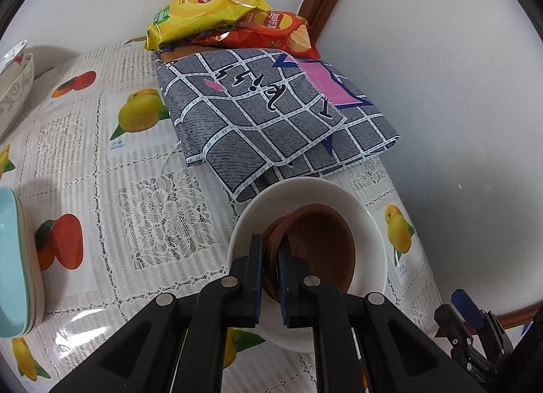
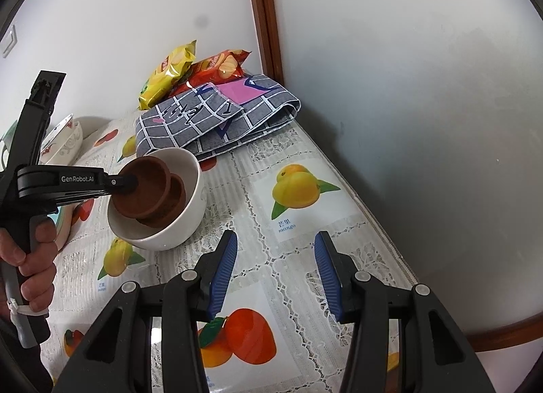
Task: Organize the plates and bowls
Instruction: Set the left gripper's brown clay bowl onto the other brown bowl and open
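A white bowl [image 1: 370, 223] [image 2: 176, 233] stands on the fruit-print tablecloth near the table's right edge. Inside it lies a small brown bowl [image 2: 177, 194]. My left gripper [image 1: 271, 240] [image 2: 127, 184] is shut on the near rim of a second brown bowl [image 1: 319, 240] [image 2: 146, 189], held tilted and partly nested on the first. My right gripper [image 2: 275, 240] stands open over the cloth, to the right of the white bowl, with nothing between its blue pads [image 2: 224, 270]. It also shows at the bottom right corner of the left wrist view [image 1: 471, 311].
A folded grey checked cloth [image 1: 264, 114] [image 2: 217, 118] lies just behind the white bowl, with chip bags [image 1: 203, 9] [image 2: 169, 74] at the wall. Patterned bowls [image 1: 17, 87] and stacked light blue plates [image 1: 13, 264] sit at the left. A hand [image 2: 34, 257] grips the left handle.
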The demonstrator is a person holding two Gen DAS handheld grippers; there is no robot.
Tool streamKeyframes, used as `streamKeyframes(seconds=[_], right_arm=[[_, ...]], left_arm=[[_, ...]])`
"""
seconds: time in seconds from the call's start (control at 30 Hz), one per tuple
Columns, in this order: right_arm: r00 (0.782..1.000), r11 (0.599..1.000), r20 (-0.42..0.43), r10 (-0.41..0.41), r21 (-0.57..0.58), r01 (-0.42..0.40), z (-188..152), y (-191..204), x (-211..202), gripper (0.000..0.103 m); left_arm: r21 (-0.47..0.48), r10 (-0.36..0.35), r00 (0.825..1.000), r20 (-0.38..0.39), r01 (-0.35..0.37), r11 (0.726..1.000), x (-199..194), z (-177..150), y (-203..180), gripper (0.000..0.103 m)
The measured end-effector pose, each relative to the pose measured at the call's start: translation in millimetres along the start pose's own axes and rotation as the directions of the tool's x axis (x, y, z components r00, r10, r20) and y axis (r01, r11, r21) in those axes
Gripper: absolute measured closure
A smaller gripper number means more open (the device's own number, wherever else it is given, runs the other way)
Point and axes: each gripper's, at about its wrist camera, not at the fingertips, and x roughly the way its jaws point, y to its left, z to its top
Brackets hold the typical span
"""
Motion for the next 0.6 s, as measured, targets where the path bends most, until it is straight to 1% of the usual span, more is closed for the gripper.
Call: streamKeyframes(seconds=[0.1, 0.27, 0.6], right_arm=[[1.000, 1.000, 0.000, 0.002, 0.002, -0.002, -0.3, -0.1, 0.3, 0.056], [1.000, 1.000, -0.003, -0.002, -0.001, 0.002, -1.3, -1.2, 0.1, 0.056], [1.000, 1.000, -0.015, 0.003, -0.013, -0.003, -3.9, 2.6, 1.3, 0.056]], left_arm=[[0.004, 0.010, 1.000, -0.005, -0.010, 1.000, 3.4, 0.0, -0.8, 0.094], [-0.008, -0.005, 1.000, -0.017, 0.005, 1.000, 10.0, -0.8, -1.1, 0.094], [-0.009, -0.028, 0.999, -0.021, 0.027, 1.000, 9.3, -3.1, 0.4, 0.092]])
